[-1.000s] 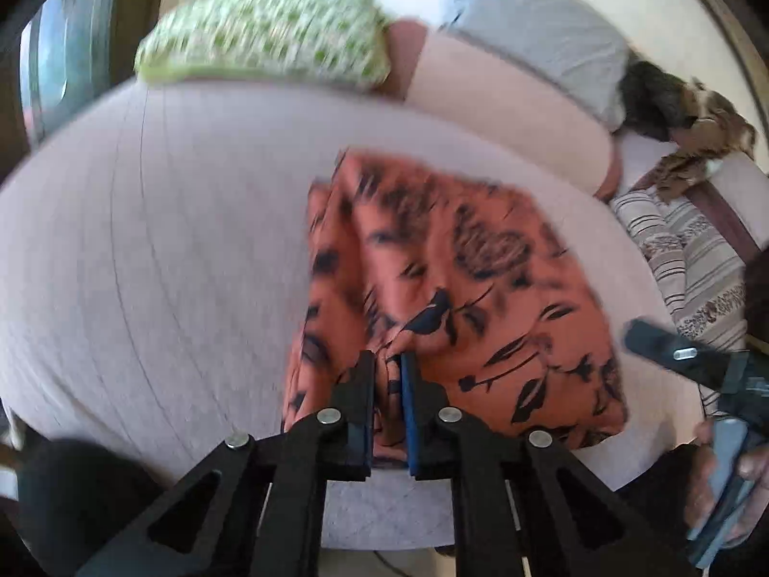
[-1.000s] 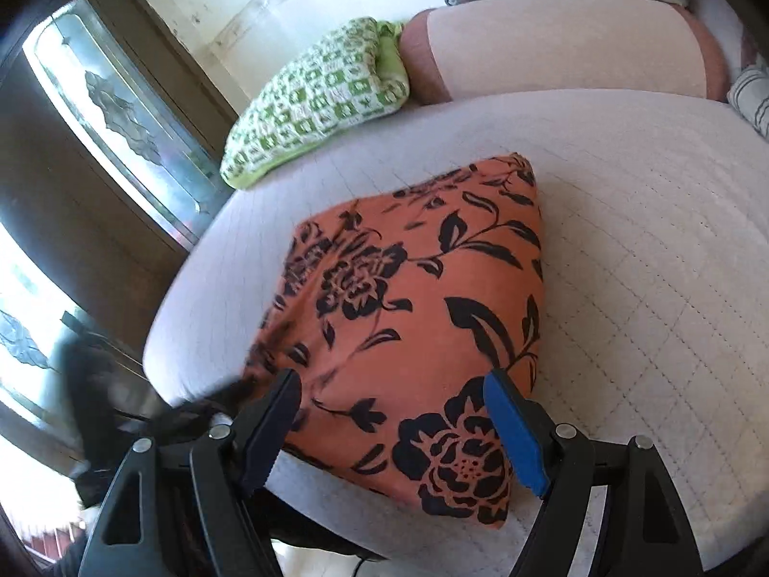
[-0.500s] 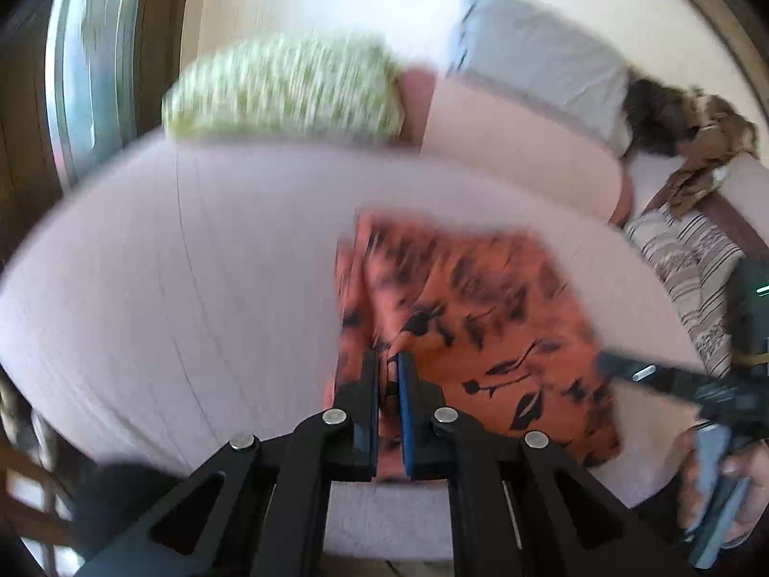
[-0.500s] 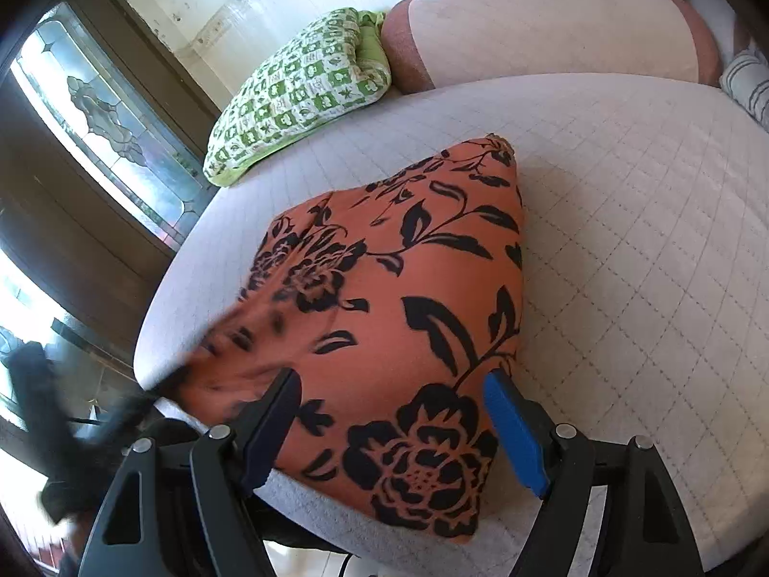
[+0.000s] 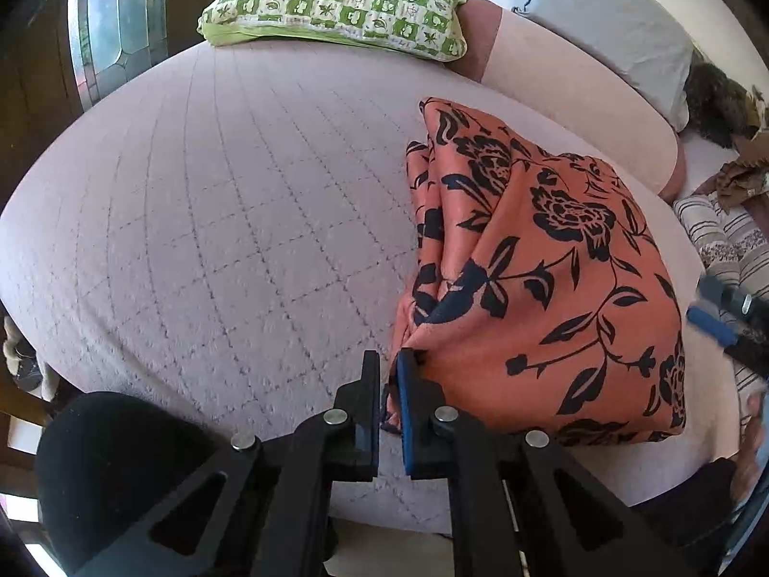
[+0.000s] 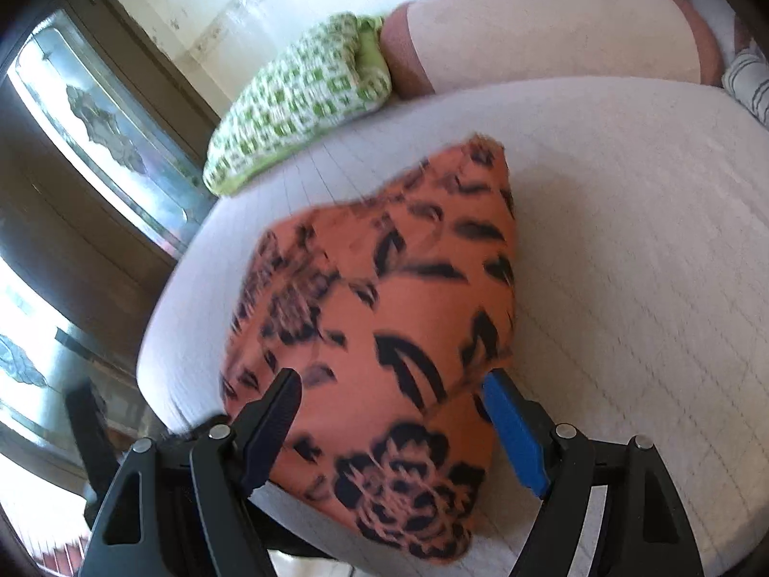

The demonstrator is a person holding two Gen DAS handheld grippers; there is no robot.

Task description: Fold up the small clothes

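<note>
Pinching a corner of the orange floral garment (image 5: 543, 259), the left gripper (image 5: 388, 399) has its jaws nearly shut on a bunched bit of hem at the near edge of the bed (image 5: 216, 221). The cloth lies on the quilted cover toward the bed's near right part, folded over itself with loose pleats along its left side. It looks thin, light and limp, probably a little slick, so it will likely sag and slide wherever it is not supported. The right gripper (image 6: 391, 425) hangs with jaws wide apart over the garment's near end, pressing on nothing. A corner or a doubled hem seems the best place to hold, since a single layer may slip free. A green patterned pillow (image 5: 336, 0) rests at the far edge.
</note>
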